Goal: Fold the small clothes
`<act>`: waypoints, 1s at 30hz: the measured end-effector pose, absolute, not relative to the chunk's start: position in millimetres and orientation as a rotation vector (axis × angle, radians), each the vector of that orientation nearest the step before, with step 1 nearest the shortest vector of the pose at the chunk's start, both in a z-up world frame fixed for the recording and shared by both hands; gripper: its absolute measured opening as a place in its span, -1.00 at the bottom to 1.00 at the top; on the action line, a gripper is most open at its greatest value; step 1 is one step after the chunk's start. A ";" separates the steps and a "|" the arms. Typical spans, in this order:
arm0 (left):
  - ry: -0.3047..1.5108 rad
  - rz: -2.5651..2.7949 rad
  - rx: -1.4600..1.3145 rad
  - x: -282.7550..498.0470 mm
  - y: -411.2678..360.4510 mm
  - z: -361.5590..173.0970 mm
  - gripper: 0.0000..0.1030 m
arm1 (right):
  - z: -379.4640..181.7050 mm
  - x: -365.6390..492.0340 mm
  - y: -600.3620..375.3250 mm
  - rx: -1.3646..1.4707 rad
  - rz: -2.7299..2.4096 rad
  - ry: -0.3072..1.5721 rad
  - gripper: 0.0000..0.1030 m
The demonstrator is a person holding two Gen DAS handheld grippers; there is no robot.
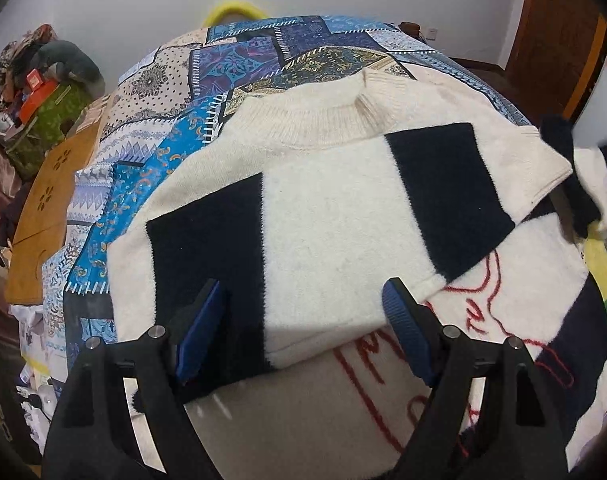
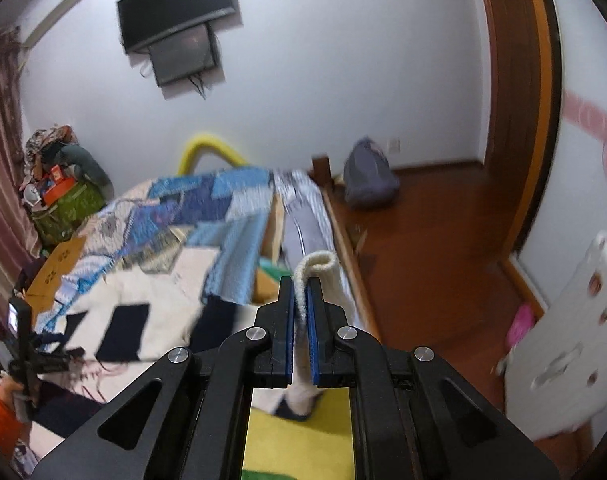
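Left gripper (image 1: 303,316) hovers low, fingers spread wide and empty over the cream-and-navy sweater (image 1: 323,208) lying on the bed (image 1: 175,92). Right gripper (image 2: 302,320), raised at three o'clock, pinches a cream sleeve (image 2: 317,268).

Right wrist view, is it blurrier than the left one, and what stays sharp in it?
Yes. In the right wrist view the patchwork bedspread and white door are smeared by motion, while the right hand-held gripper and its pinched sweater cuff stay crisp. In the left wrist view the sweater and left hand-held gripper are sharp, bowed only by fisheye distortion.
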State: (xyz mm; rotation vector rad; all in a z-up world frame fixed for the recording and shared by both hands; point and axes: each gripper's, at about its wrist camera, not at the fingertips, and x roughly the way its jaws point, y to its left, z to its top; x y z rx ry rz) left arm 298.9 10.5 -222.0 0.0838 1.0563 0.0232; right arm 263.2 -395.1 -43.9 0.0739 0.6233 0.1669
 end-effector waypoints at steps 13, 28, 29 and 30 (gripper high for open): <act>0.939 -0.019 0.050 264.6 19.3 -175.1 0.57 | 0.1 272.0 -266.9 -0.056 0.417 0.547 -0.90; 0.849 0.005 -0.041 211.9 79.8 -144.1 0.57 | -20.3 282.2 -96.1 -0.080 0.723 0.575 -0.90; 0.848 0.011 -0.045 208.3 83.8 -143.8 0.57 | -24.5 282.7 -86.2 -0.078 0.742 0.586 -0.90; 0.848 0.016 -0.051 203.9 88.9 -143.7 0.57 | -27.9 282.2 -77.8 -0.078 0.757 0.596 -0.90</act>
